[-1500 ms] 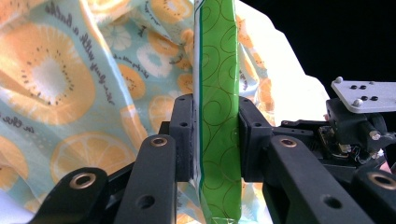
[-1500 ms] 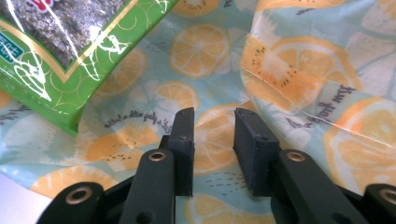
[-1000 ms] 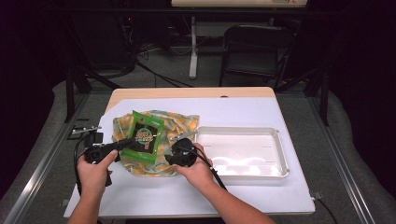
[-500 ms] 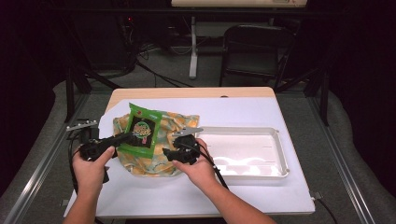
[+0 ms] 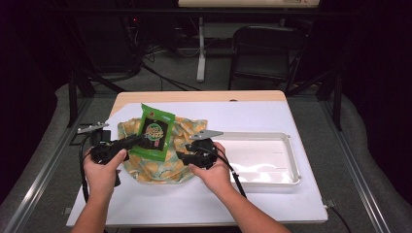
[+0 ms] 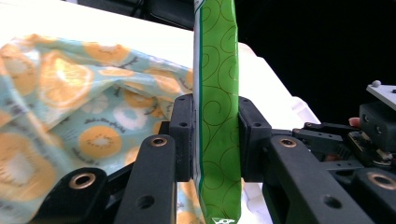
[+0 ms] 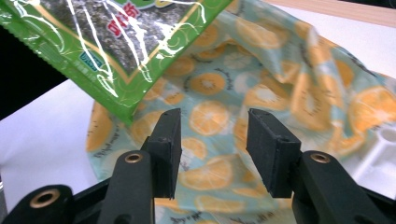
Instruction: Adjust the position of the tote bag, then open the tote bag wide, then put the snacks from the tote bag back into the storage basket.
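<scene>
A green snack packet [image 5: 154,131] hangs upright above a cloth bag [image 5: 167,167] printed with orange slices, which lies on the white table. My left gripper [image 5: 138,141] is shut on the packet's lower edge. In the left gripper view both pads of the left gripper [image 6: 215,135] press the green packet [image 6: 217,93] edge-on. To the right of the packet, my right gripper [image 5: 181,156] hovers over the bag. In the right gripper view the right gripper [image 7: 214,140] is open; its jaws have just been closing a little with nothing between them. The cloth bag [image 7: 280,79] lies beyond them.
A white tray [image 5: 286,145] stands to the right of the bag, close by my right hand. The table's wooden far edge [image 5: 194,96] lies beyond. A metal rail [image 5: 34,189] runs along the table's left side.
My left gripper has raised the green packet off the bag and stood it upright. My right gripper has drawn back to the right and up, away from the packet.
</scene>
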`<state>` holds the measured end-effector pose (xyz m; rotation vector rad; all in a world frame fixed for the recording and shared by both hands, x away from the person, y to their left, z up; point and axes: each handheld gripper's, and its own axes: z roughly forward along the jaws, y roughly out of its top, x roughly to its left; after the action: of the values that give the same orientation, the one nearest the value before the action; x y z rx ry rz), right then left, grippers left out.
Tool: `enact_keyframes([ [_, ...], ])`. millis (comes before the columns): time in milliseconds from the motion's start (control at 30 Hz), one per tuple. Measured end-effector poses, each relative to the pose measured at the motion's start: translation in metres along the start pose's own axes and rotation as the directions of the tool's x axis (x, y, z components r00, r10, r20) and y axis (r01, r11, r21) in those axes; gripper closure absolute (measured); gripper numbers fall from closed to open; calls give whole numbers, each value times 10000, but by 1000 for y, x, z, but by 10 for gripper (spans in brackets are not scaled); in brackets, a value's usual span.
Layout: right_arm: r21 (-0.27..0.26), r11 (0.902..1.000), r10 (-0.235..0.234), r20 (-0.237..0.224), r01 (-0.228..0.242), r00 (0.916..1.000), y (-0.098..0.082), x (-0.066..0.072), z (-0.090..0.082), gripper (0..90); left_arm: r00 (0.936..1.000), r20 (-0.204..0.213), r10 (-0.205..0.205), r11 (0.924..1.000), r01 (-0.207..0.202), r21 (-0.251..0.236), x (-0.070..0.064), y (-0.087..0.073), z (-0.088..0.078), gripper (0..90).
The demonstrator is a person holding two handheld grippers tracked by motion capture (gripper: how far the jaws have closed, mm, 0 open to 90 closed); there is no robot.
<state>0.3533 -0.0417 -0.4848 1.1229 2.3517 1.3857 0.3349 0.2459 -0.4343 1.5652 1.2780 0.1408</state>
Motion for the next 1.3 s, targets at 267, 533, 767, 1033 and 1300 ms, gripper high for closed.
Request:
enact_keyframes([
  [267, -221, 9996, 148, 48, -147, 9999, -6, -10, -11, 473, 9995, 302, 136, 9998, -140, 107, -11, 3, 14, 723],
  [533, -526, 9978, 412, 206, -401, 9989, -7, -19, -23, 441, 9977, 620, 285, 9995, -293, 113, -18, 9, 27, 723],
  [767, -578, 9969, 543, 309, -525, 9980, -9, -23, -30, 441, 9965, 771, 311, 9993, -326, 186, -24, 9, 32, 723],
  [1033, -972, 9883, 1205, 231, -1178, 9924, -10, -37, -41, 441, 9952, 867, 449, 9985, -475, 276, -32, 11, 44, 724],
  [1300, -1248, 9810, 1527, 238, -1486, 9880, -12, -49, -56, 439, 9889, 1334, 653, 9968, -708, 368, -47, 12, 63, 724],
])
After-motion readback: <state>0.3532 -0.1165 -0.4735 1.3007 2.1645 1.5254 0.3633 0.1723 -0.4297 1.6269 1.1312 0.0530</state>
